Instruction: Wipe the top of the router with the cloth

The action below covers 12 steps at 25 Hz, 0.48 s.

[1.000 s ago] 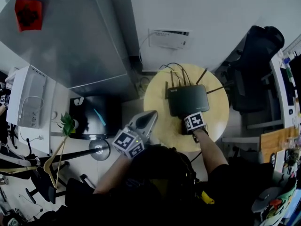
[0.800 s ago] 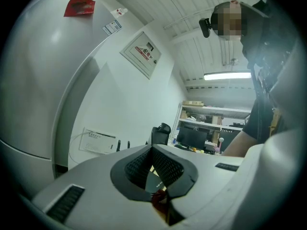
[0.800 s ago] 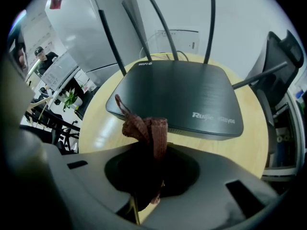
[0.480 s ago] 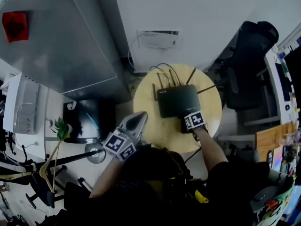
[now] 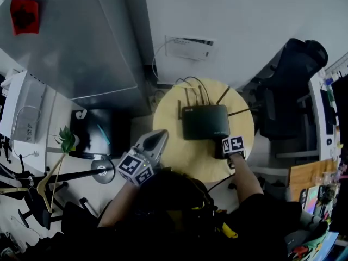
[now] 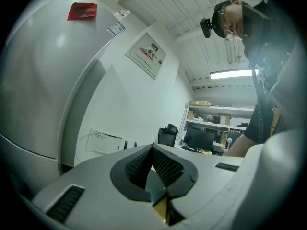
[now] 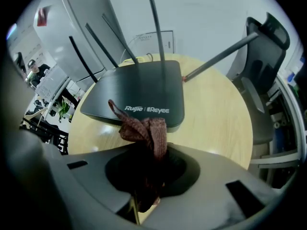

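Flat matte-black router sits mid-bench, thin antennas fanned behind. Bunched brown knitted cloth is right at its front edge, pinched tight in the right tool. Left tool hovers by the round pale-wood bench, ribbed pads together, empty.

A round wooden table carries a black router.
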Each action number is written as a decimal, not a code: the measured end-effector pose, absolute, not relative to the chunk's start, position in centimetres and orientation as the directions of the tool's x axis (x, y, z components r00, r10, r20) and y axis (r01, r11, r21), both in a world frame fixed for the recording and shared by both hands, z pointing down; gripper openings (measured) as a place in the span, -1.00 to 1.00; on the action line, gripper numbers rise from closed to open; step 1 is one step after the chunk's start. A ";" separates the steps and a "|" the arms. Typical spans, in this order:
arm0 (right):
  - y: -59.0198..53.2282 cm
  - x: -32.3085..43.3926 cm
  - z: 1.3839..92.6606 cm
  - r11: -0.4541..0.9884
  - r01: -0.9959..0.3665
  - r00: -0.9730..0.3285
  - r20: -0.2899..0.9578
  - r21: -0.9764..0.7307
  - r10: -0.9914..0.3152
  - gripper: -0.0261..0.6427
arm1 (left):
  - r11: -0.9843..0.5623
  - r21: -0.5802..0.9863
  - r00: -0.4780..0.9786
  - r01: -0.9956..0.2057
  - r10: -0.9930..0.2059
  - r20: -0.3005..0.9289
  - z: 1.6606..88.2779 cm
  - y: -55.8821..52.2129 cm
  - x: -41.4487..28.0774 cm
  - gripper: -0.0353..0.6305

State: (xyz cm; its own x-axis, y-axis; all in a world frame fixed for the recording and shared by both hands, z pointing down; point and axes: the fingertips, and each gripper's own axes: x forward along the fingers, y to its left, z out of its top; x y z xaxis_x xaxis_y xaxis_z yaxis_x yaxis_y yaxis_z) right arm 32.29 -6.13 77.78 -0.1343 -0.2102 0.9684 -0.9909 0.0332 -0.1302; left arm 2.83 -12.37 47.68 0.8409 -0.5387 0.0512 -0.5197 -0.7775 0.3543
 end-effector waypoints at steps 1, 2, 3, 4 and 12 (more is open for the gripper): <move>-6.2 32.6 77.8 0.028 -0.991 -0.135 0.968 -0.132 -0.211 -0.73 | -0.775 0.353 0.838 -0.524 -0.543 0.052 47.6 -12.4 2.8 -0.92; -6.2 33.0 77.8 0.022 -0.991 -0.136 0.968 -0.134 -0.212 -0.73 | -0.773 0.351 0.836 -0.528 -0.547 0.053 47.6 -12.5 2.8 -0.92; -6.2 33.4 77.9 0.016 -0.991 -0.135 0.967 -0.135 -0.215 -0.73 | -0.772 0.349 0.834 -0.530 -0.548 0.054 47.6 -12.5 2.8 -0.92; -6.3 33.8 77.9 0.009 -0.991 -0.134 0.967 -0.135 -0.217 -0.73 | -0.772 0.348 0.834 -0.531 -0.549 0.056 47.6 -12.5 2.9 -0.92; -6.2 35.9 77.9 -0.004 -0.993 -0.115 0.969 -0.119 -0.219 -0.73 | -0.785 0.335 0.844 -0.522 -0.533 0.067 47.5 -12.1 4.0 -0.92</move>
State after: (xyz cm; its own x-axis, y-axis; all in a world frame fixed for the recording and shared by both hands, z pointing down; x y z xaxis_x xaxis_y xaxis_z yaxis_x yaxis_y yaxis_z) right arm 35.90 -6.22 77.85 -0.1150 -0.2188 0.9690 -0.9929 -0.0036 -0.1186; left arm 4.04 -12.10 47.54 0.8436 -0.5328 0.0669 -0.5221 -0.7845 0.3346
